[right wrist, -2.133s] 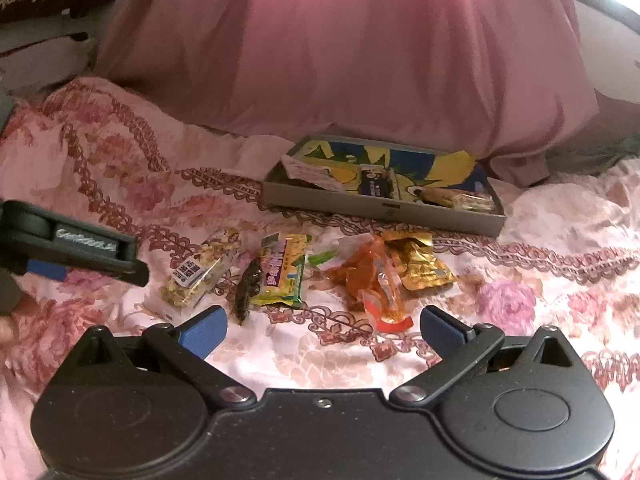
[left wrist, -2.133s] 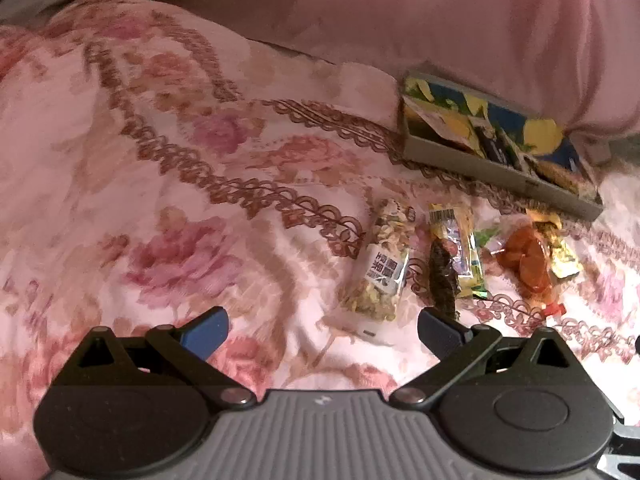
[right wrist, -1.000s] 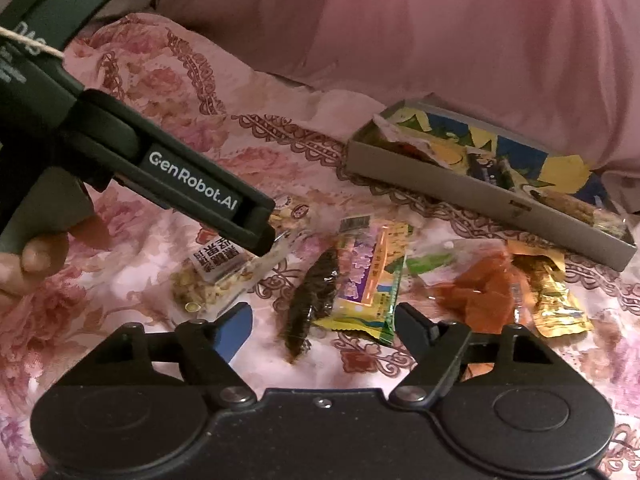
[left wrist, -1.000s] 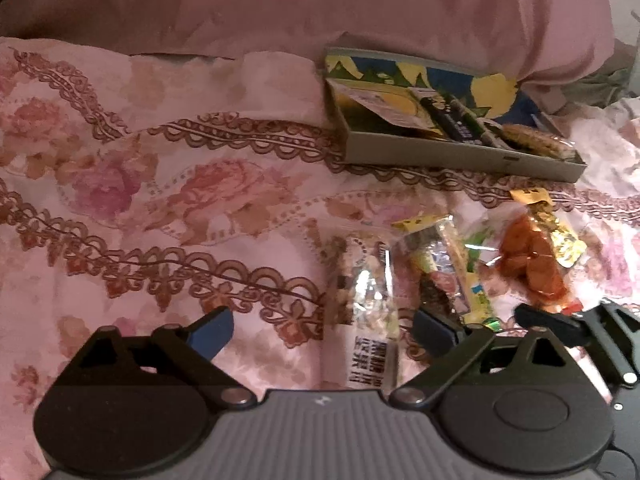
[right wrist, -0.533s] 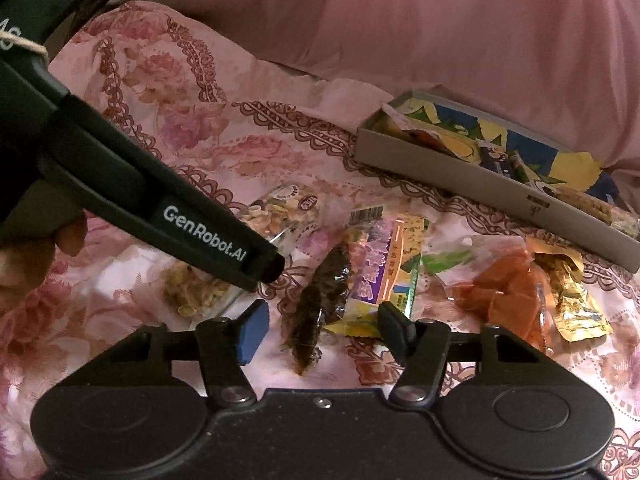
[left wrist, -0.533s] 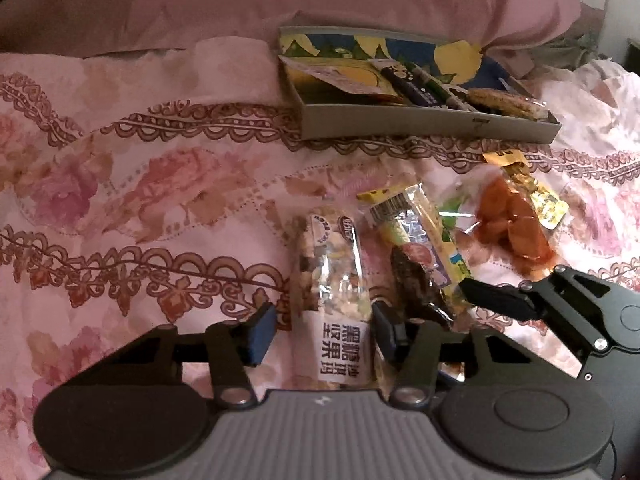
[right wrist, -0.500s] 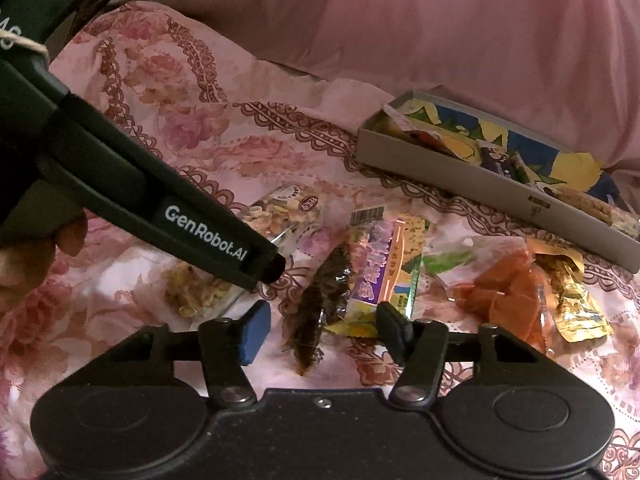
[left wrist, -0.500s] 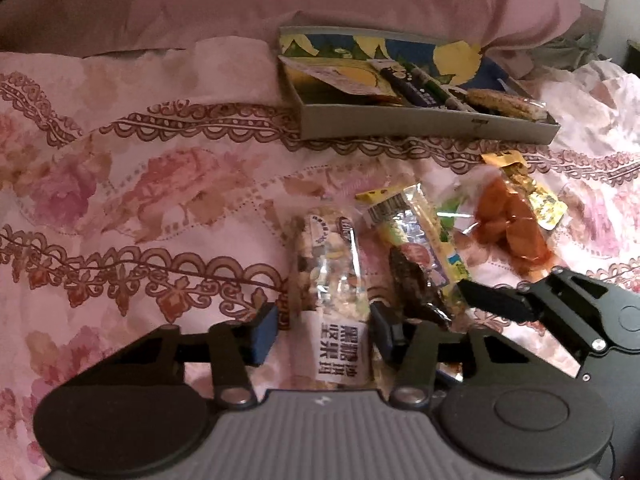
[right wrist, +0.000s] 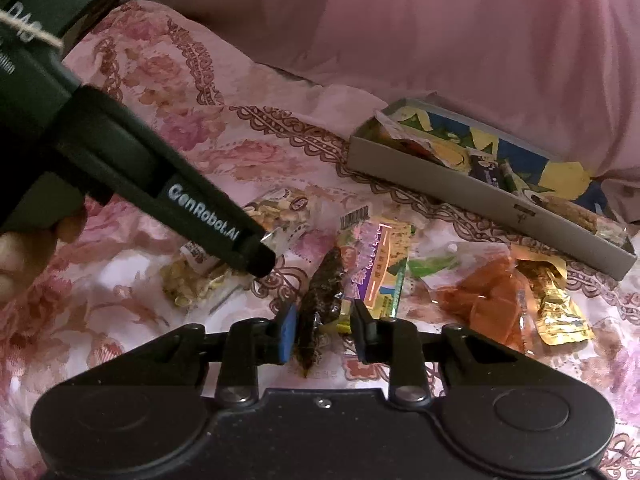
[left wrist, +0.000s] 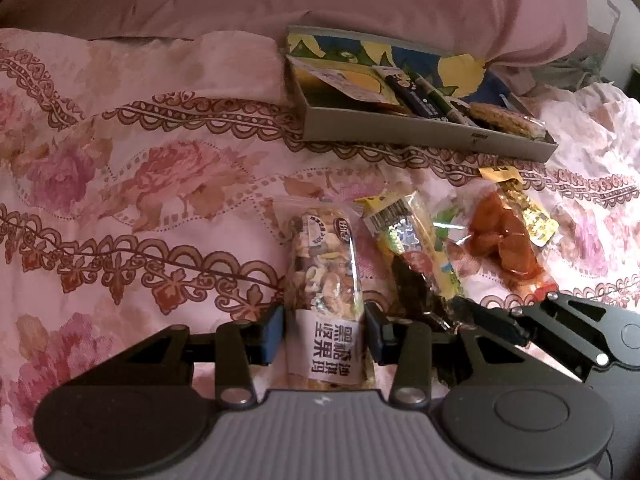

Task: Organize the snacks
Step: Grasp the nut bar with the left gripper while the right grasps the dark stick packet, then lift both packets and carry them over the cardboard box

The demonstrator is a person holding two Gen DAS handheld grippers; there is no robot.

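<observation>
Several snack packets lie in a row on the floral bedspread. My left gripper [left wrist: 324,330] has closed on the lower end of a clear nut-mix packet [left wrist: 326,276], its pads touching both sides. My right gripper [right wrist: 322,330] has closed around a dark brown snack packet [right wrist: 322,292]; the left pad touches it, and a small gap shows at the right pad. A yellow-purple packet [right wrist: 380,268] lies just right of the dark one. An orange snack bag [right wrist: 488,300] and a gold packet [right wrist: 556,304] lie further right.
A shallow grey box [right wrist: 452,178] with a blue-yellow lining holds several packets at the back right; it also shows in the left wrist view [left wrist: 420,130]. A pink pillow [right wrist: 440,24] rises behind it. The left gripper's body [right wrist: 140,176] crosses the right wrist view.
Both grippers moved down to the snacks and narrowed their jaws: the left closed onto the nut-mix packet, the right around the dark packet.
</observation>
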